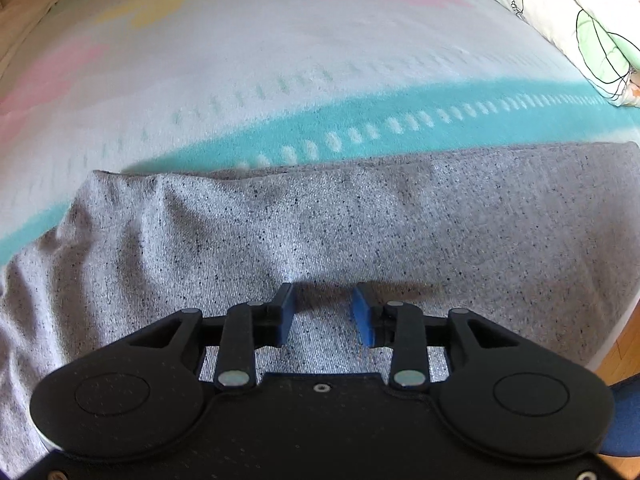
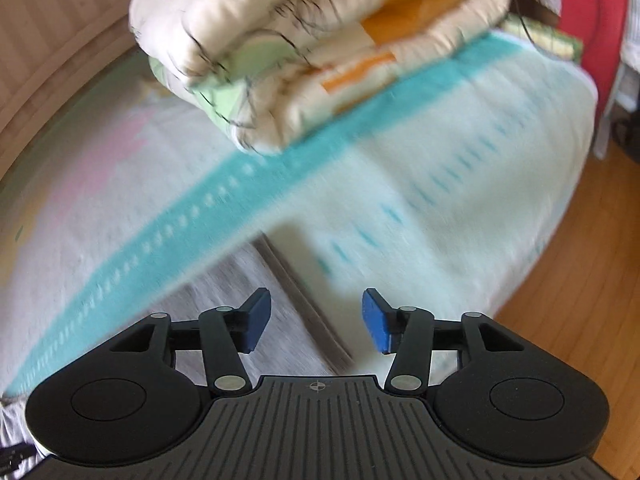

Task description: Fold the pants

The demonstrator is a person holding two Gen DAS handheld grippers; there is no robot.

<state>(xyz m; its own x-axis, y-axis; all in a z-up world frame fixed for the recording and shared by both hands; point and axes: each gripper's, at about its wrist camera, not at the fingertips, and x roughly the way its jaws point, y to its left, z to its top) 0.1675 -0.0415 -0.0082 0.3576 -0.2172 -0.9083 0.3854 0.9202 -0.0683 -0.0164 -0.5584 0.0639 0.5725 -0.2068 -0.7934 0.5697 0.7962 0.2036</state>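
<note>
— Blue pads of the left gripper (image 1: 324, 314) stand apart just over the grey pants (image 1: 320, 220), pinching nothing?

— Right, released. The pants lie flat on the striped bedspread (image 1: 280, 60), far edge along its teal band.

— And the right gripper (image 2: 316, 320)?

— Spread too, empty, above the pants' hem (image 2: 304, 300), the folded quilt (image 2: 300, 40) beyond.

— So which step?

— Between folds, I'd judge. Next, each gripper needs an edge to pinch for the following fold.
</note>
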